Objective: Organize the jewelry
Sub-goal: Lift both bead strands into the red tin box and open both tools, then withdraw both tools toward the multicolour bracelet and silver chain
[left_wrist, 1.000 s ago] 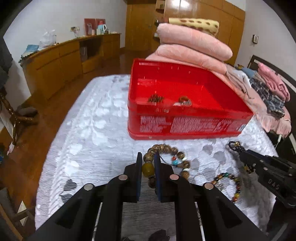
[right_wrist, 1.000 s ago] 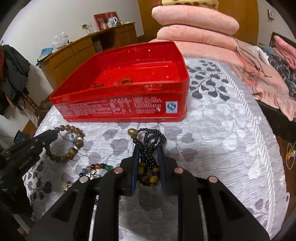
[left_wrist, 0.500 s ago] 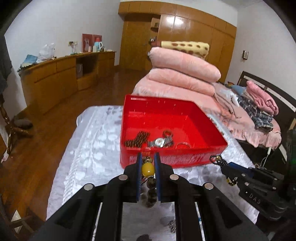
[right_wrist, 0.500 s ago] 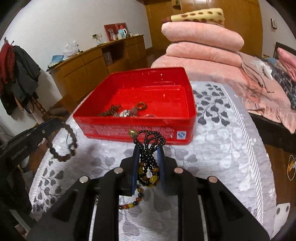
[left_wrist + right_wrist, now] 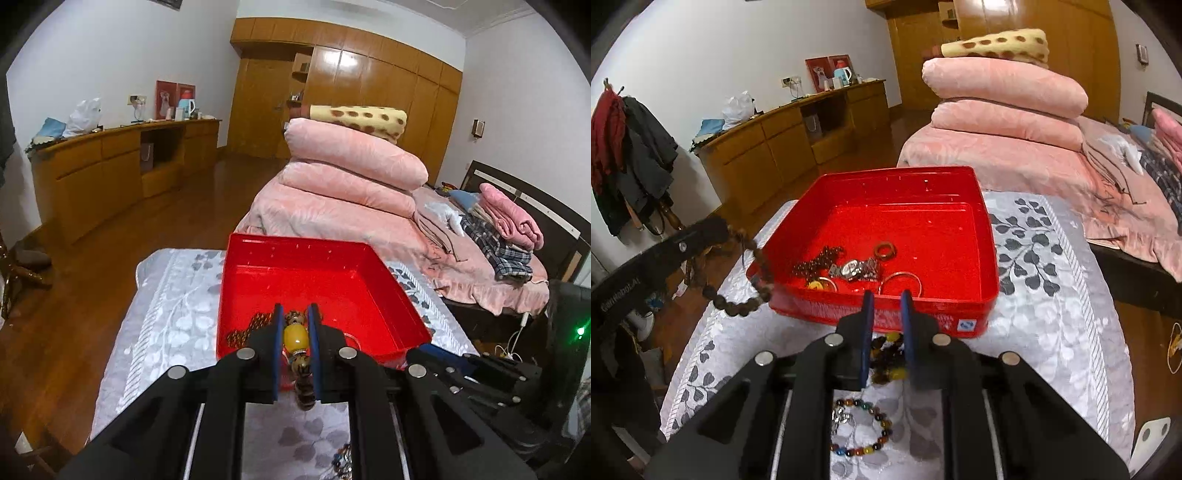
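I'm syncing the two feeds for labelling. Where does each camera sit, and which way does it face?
Left wrist: on the left tongs, looking along them over the red tin to the wardrobe; the right tongs show at lower right.
Right wrist: on the right tongs, looking down into the tin past a black-bead strand; the left tongs dangle a brown bracelet.
Shared: tin, pink bedding, sideboard.

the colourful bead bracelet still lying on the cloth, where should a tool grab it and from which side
Judging by its pose, come straight down from above onto the multicoloured bracelet. It lies flat as an open loop on the grey leaf-patterned cloth, so pinch across the bead strand on its bare right arc, away from the silver charm.
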